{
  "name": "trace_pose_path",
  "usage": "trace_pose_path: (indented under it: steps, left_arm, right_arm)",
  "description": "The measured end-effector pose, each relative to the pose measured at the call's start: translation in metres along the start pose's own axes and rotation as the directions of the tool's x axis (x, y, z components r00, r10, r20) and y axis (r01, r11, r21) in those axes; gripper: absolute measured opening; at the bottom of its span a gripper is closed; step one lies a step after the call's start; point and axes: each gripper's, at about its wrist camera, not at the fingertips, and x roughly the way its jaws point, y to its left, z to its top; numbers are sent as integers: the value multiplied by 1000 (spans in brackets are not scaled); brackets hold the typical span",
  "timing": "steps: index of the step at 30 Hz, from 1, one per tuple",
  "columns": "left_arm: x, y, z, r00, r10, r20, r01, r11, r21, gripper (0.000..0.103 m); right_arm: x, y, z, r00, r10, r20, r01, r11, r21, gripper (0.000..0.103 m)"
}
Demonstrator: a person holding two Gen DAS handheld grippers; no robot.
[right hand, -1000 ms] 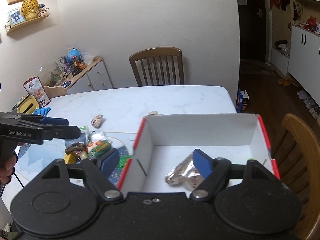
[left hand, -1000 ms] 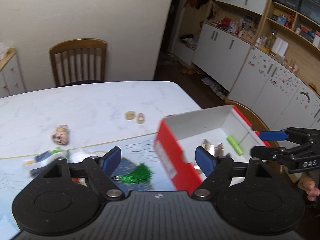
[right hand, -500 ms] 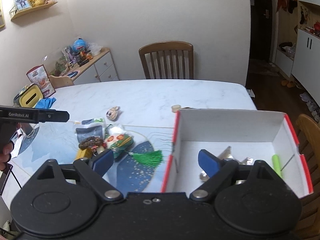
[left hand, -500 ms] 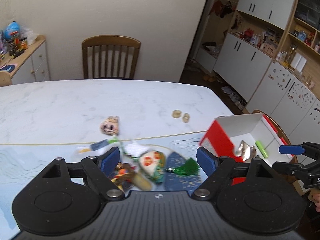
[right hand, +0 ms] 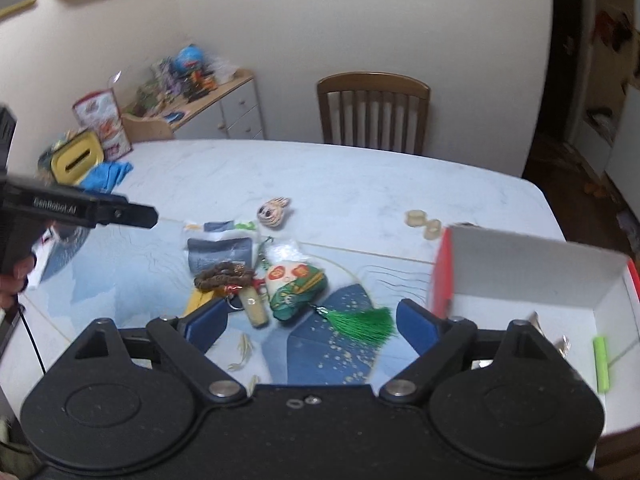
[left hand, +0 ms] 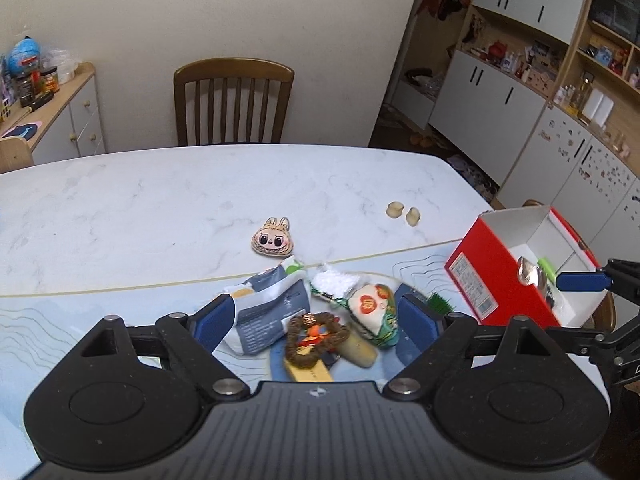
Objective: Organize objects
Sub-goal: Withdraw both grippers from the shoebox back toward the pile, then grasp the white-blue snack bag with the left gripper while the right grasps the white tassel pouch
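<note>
Left wrist view: the left tongs, jaws opening with nothing gripped, hang above a heap of small trinkets on the counter; the red-and-white cardboard box sits rightward.
Right wrist view: the right tongs, released and empty, face the heap, box beside them.

black grippers, blue pads, silver screws

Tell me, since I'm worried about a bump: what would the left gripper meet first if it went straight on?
Probably the brown bead loop atop the pile, centred between the opening, empty left gripper jaws; depth is unclear.
</note>
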Motion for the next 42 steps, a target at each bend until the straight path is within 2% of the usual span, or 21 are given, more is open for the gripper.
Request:
trace_pose_path:
  steps: [3, 5, 6, 11, 20, 26, 36, 42]
  left_arm:
    - [8, 10, -1, 1000, 1, 4, -1, 1000, 15, 91]
    - [13, 17, -2, 1000, -8, 3, 8, 1000, 16, 101]
    - [16, 20, -2, 1000, -18, 5, 18, 1000, 13, 103]
    - [34, 34, -5, 999, -53, 0, 53, 999, 12, 103]
    - [74, 46, -6, 999, -44, -6, 44, 995, 84, 103]
    - [99, 59, -5, 1000, -30, -5, 30, 997, 74, 103]
    - [135, 56, -7, 998, -36, -47, 42, 991, 129, 103]
    - [151, 56, -11, 997, -23, -77, 34, 989, 141, 103]
  right_arm:
    - [13, 13, 4, 1000, -6, -17, 5, 1000, -21, 91]
    - [22, 19, 5, 1000, -17, -27, 16, 999, -28, 91]
    - [26, 21, 6, 999, -20, -33, 19, 999, -29, 91]
    - [47, 26, 9, 997, -50, -58, 48, 999, -24, 91]
    - [93, 27, 16, 992, -87, -90, 89, 996, 21, 90]
    - [119, 30, 17, 983, -148, -105, 152, 988, 26, 91]
    - [159, 17, 22, 982, -94, -165, 120, 980, 161, 94]
    - [175, 21, 21, 977, -83, -195, 116, 980, 161, 94]
